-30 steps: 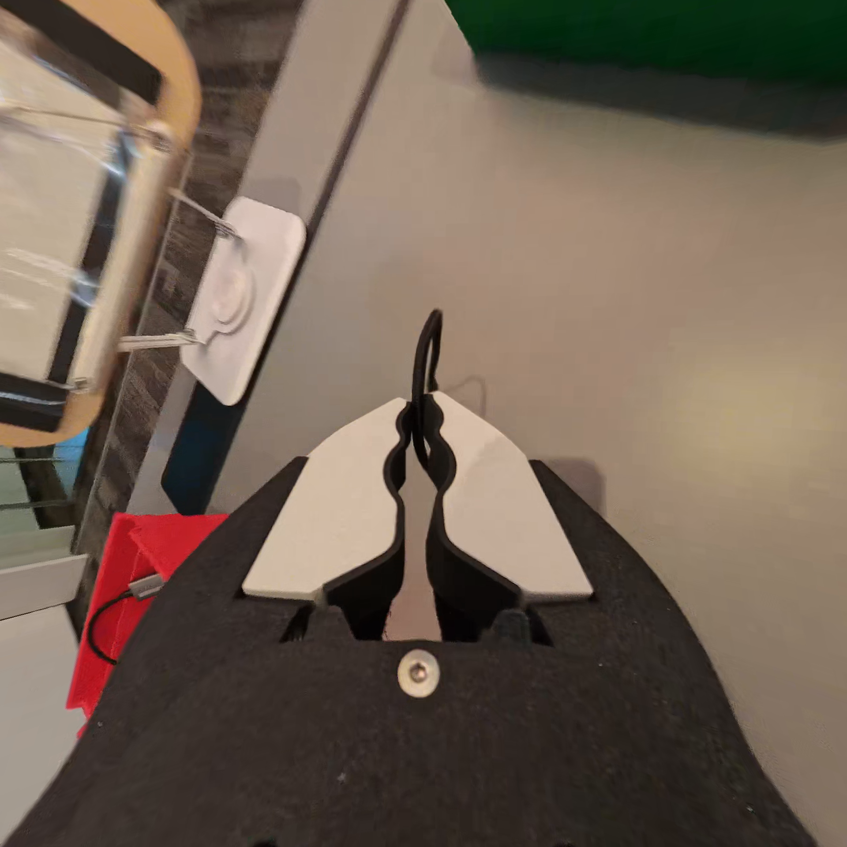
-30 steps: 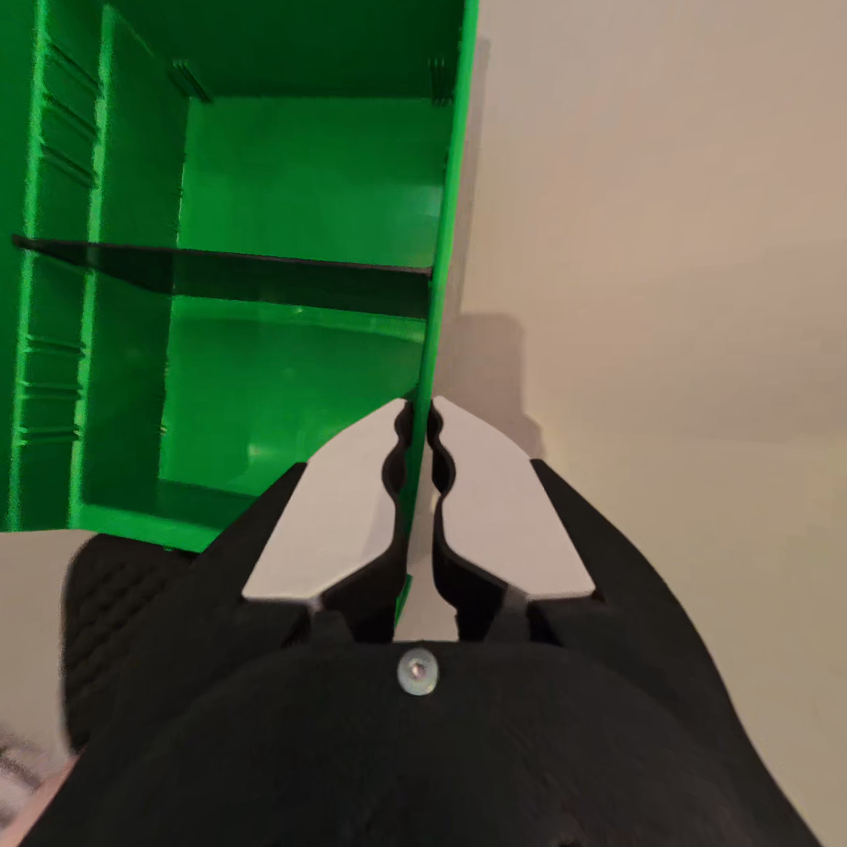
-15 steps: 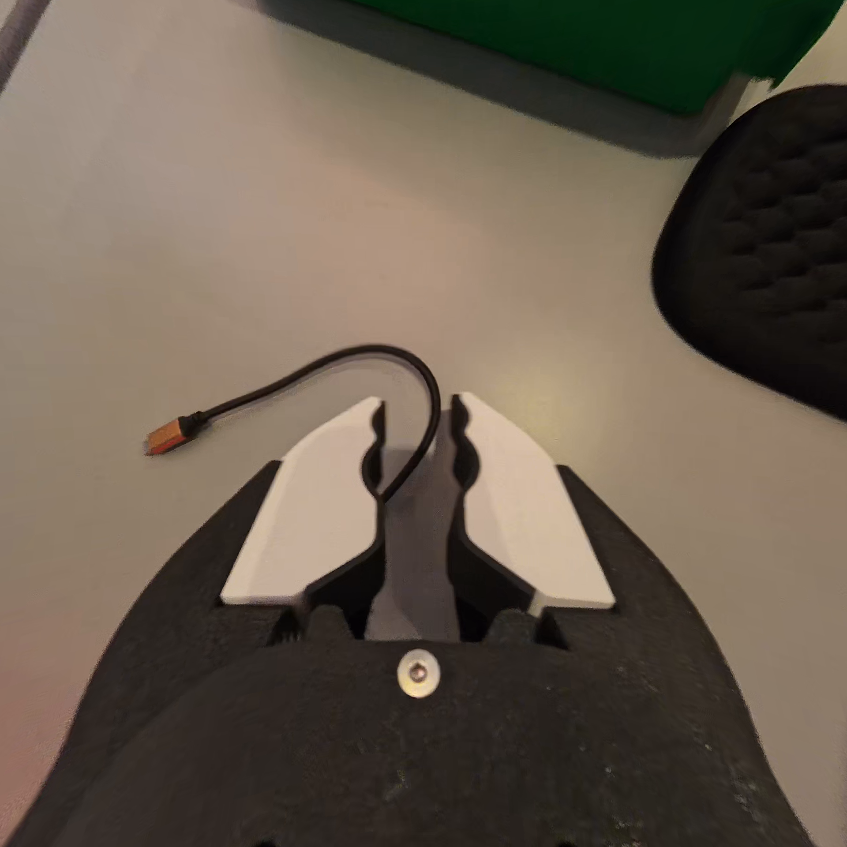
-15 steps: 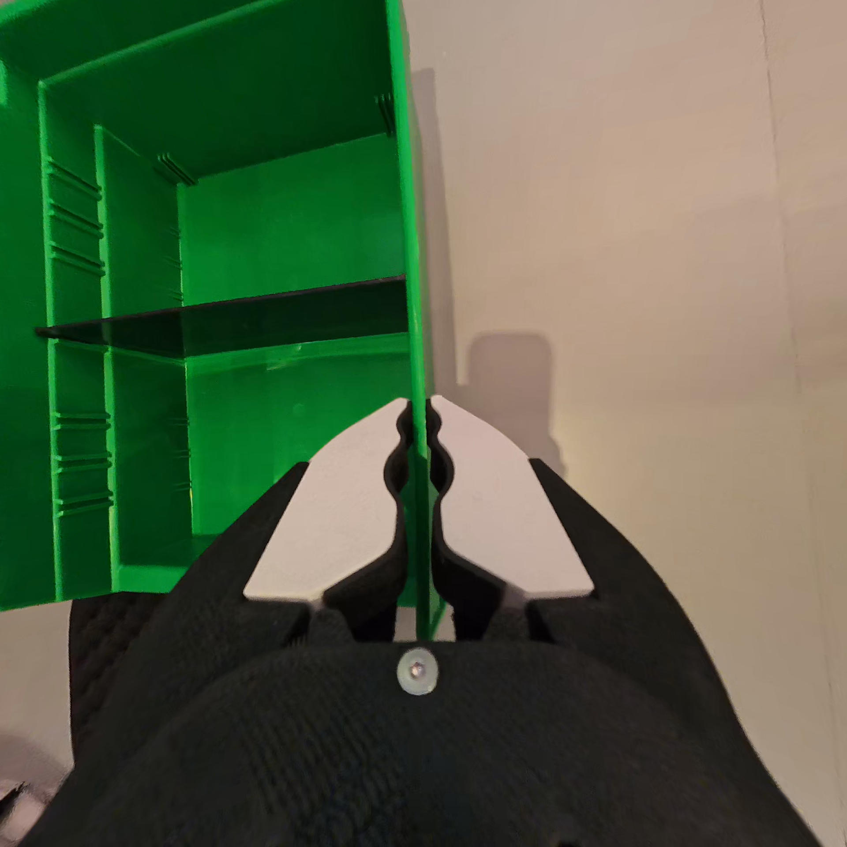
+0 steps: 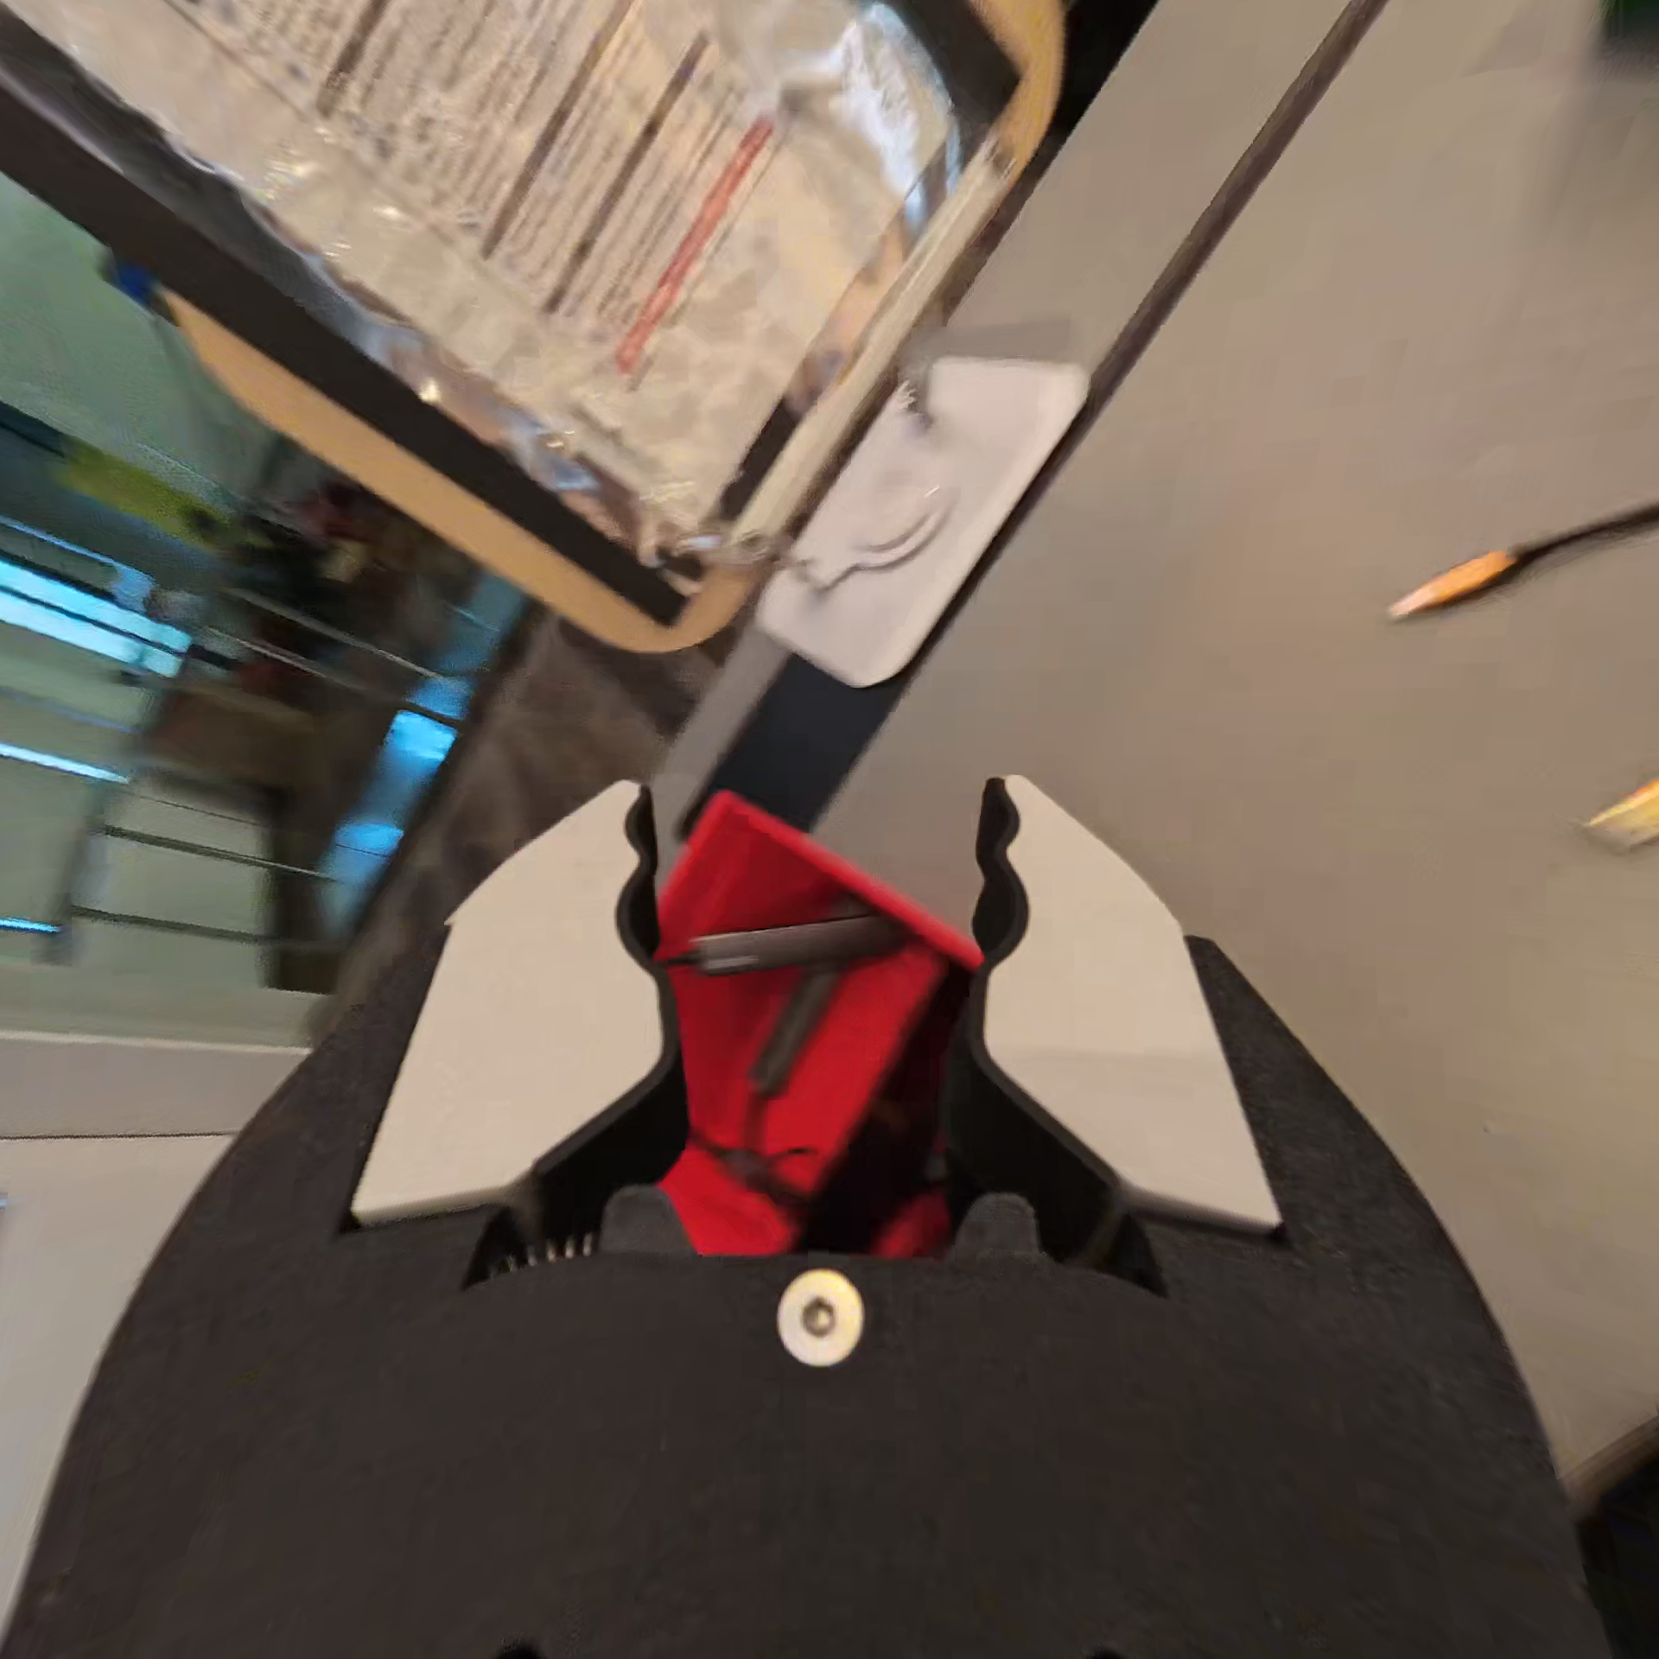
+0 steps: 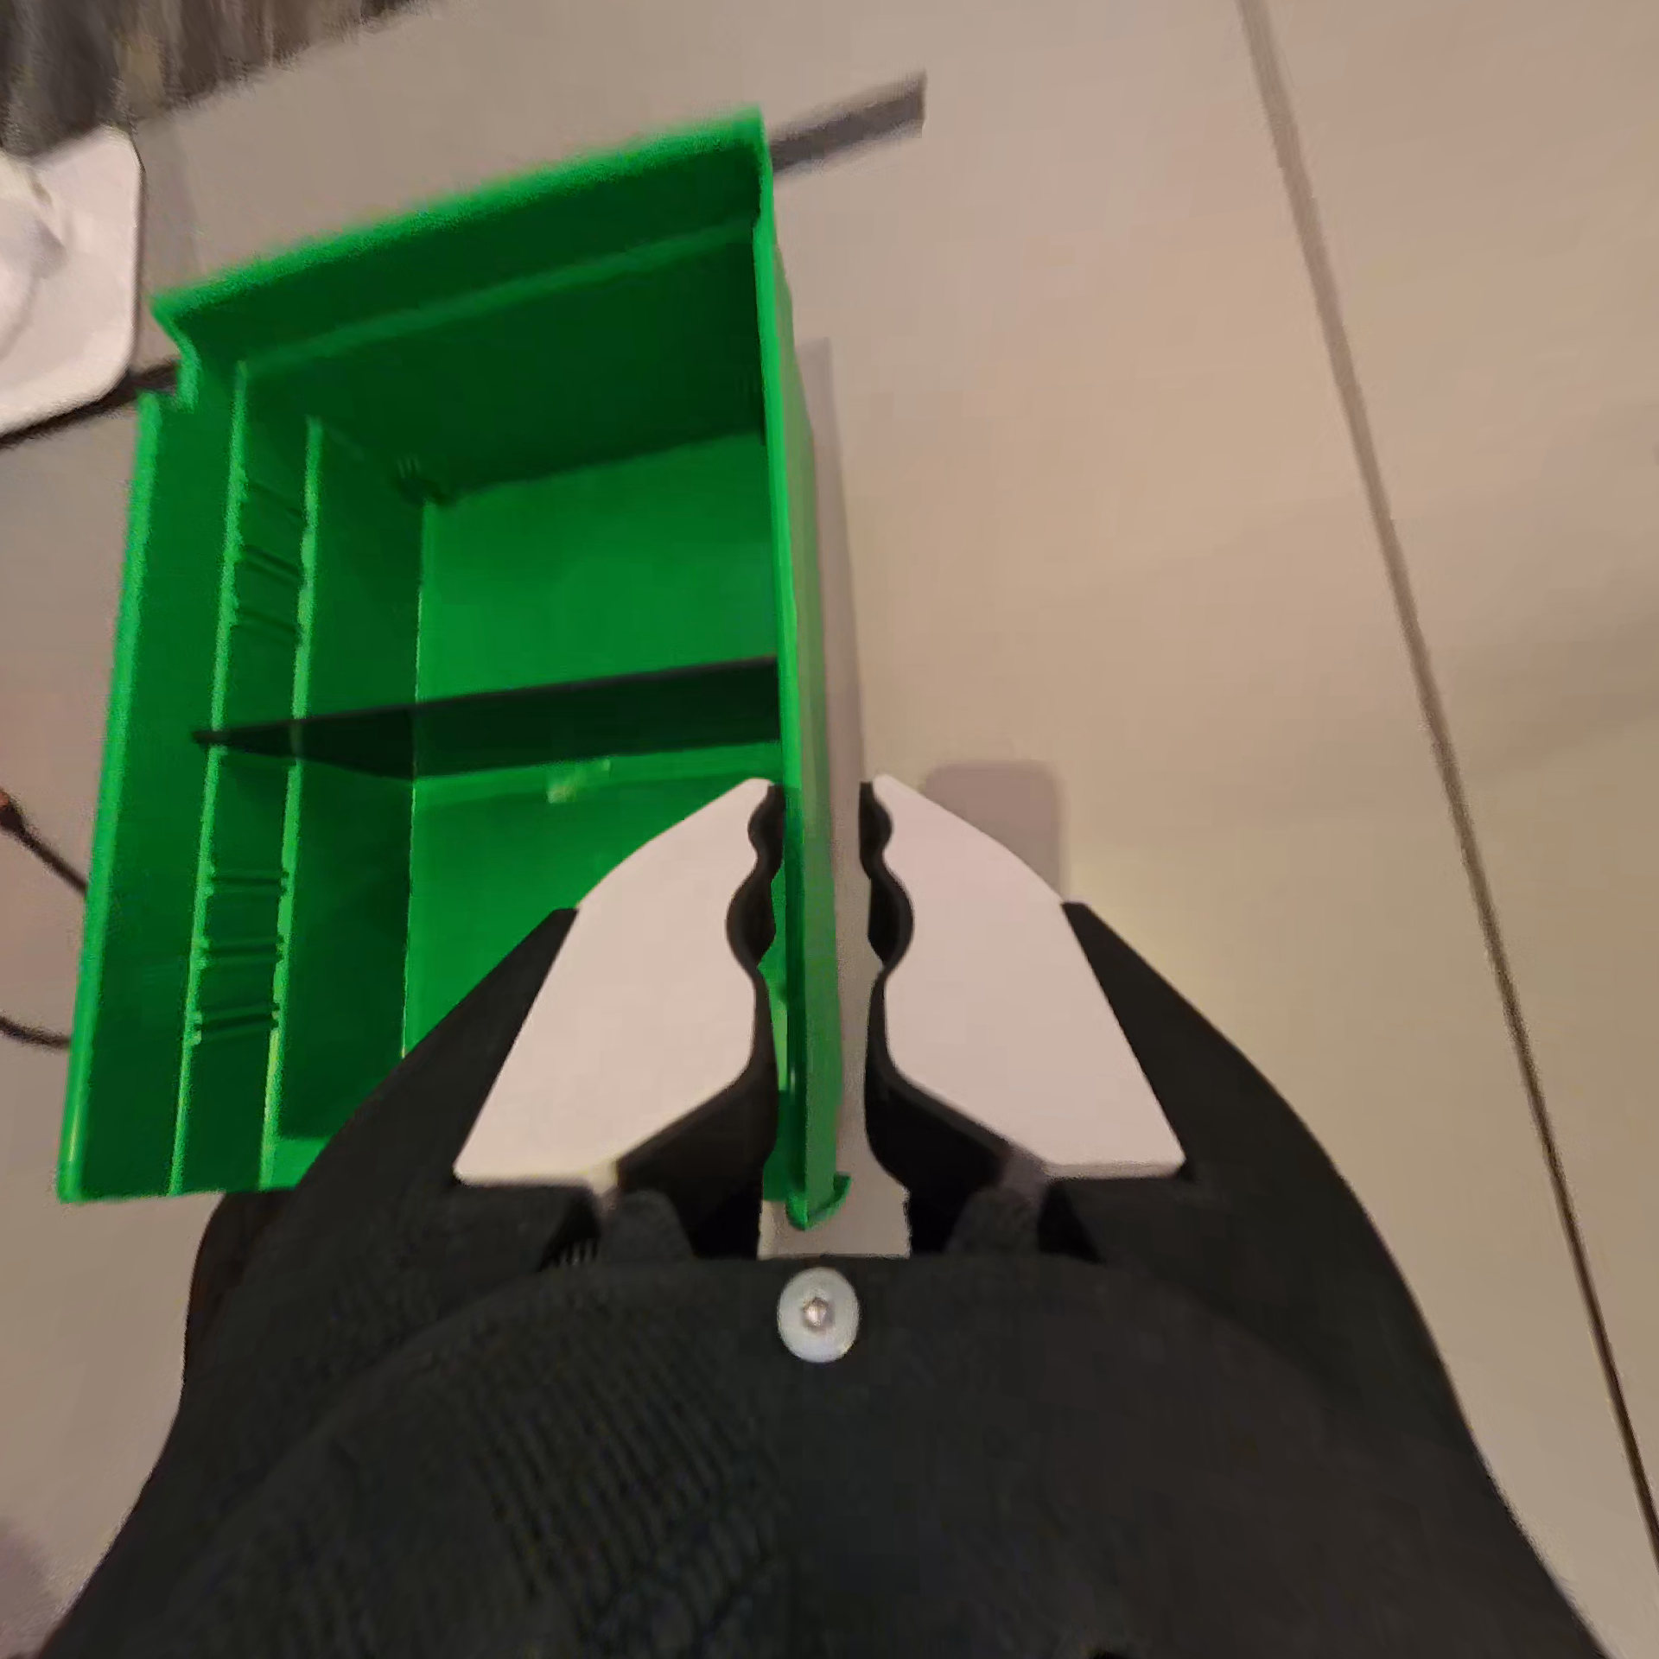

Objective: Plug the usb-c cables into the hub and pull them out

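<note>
Left claw [image 5: 815, 808] wide open above red bin [image 5: 808, 907]; right claw [image 6: 817, 799] slightly parted astride green bin wall [image 6: 812, 987].

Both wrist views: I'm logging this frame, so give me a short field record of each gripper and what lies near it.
left gripper: open, holding nothing
between its fingers: red plastic bin with dark grey cables inside
on grey table: black cable with orange plug
right gripper: slightly open, astride right wall of green plastic bin
green bin contents: none visible

Dim, warm indoor light; left wrist view motion-blurred; soft shadows; wide-angle bending at the edges.
</note>
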